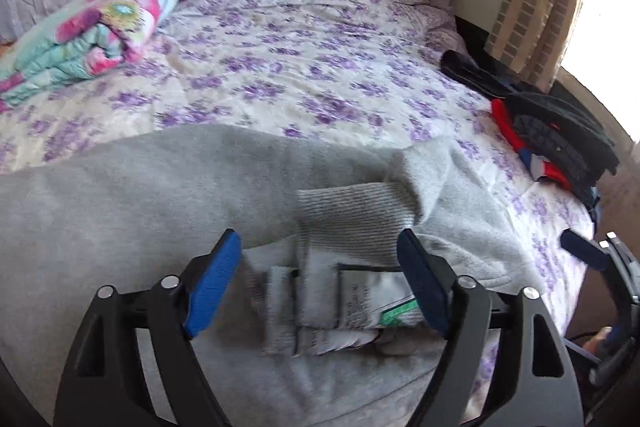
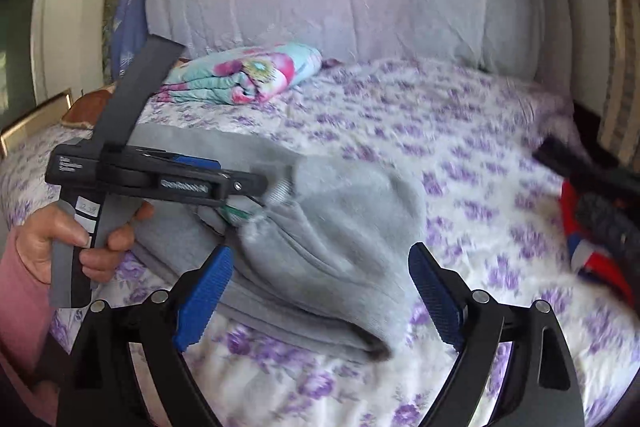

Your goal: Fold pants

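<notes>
While both sets of jaws stand wide apart with nothing clamped, the grey fleece pants [image 1: 132, 195] are recorded lying folded on the near part of the white bedspread printed with purple flowers [image 1: 304, 67].

Left gripper [image 1: 320, 281]: blue pads spread; the ribbed grey waistband [image 1: 352, 215] and the white care labels [image 1: 360, 303] are seen in the gap between them. Whether the pads touch the cloth cannot be told.

Right gripper [image 2: 320, 293]: blue pads spread over the near right corner of the folded pants, whose edge is seen lying between and beneath them, ungripped.

In the right wrist view the left gripper is noted at the left, held by a hand [image 2: 72, 239] with a pink sleeve, its tip at the waistband.

Also listed: a folded turquoise-and-pink floral quilt [image 1: 92, 35] at the far left; a pile of dark and red clothing [image 1: 556, 143] at the right edge.
</notes>
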A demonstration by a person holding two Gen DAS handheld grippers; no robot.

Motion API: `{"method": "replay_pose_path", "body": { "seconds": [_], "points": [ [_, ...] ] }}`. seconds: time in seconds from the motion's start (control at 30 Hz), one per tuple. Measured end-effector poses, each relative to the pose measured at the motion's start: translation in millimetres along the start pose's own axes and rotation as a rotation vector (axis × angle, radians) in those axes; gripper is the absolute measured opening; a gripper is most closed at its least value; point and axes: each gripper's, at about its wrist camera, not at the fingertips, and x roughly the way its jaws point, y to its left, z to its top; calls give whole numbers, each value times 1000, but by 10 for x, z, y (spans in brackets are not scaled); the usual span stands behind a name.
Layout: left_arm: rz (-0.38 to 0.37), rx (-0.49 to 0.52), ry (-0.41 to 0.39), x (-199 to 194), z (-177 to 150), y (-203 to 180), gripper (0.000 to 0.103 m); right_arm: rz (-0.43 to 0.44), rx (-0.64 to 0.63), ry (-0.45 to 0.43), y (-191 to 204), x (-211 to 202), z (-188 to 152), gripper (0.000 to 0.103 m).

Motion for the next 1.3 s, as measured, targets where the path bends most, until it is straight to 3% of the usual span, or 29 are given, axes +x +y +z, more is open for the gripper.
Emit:
{"method": "replay_pose_path", "body": {
  "seconds": [0.17, 0.27, 0.37, 0.53, 0.63, 0.83, 0.97, 1.07, 1.13, 1.2, 1.23, 1.3],
  "points": [
    [101, -1, -61, -313, -72, 169, 97, 23, -28, -26, 284, 29, 132, 90],
    [150, -52, -102, -556, -129, 420, 99, -8, -8, -70, 428, 76, 174, 99],
    [231, -118, -128, -785, -239, 785, 99, 117, -48, -29, 649, 184, 240, 99],
    [408, -253, -122, -1113, -428, 1524, 99, 177, -237, -38, 1224, 332, 359, 99],
    [480, -384, -121, -1290, -550, 2049, 99, 228, -365, -33, 1668, 422, 430, 99],
    [431, -609, -135, -1594, -795, 2713, 99, 314, -613, -15, 2558, 764, 547, 96],
    [402, -633, -127, -1653, -865, 2796, 99, 332, -727, 96, 2945, 1186, 528, 87],
    [373, -659, -129, -1697, -910, 2856, 99, 274, -765, 68, 3054, 1320, 521, 86],
    [358, -668, -133, -1718, -926, 2885, 99, 220, -760, 52, 3045, 1378, 550, 61],
    [330, -676, -133, -1720, -927, 2905, 99, 258, -725, 73, 2977, 1402, 588, 45],
    [302, -684, -133, -1710, -920, 2911, 99, 262, -703, 68, 2944, 1376, 604, 38],
    [232, -700, -129, -1677, -902, 2906, 99, 259, -670, 34, 2903, 1299, 636, 33]
  ]
}}
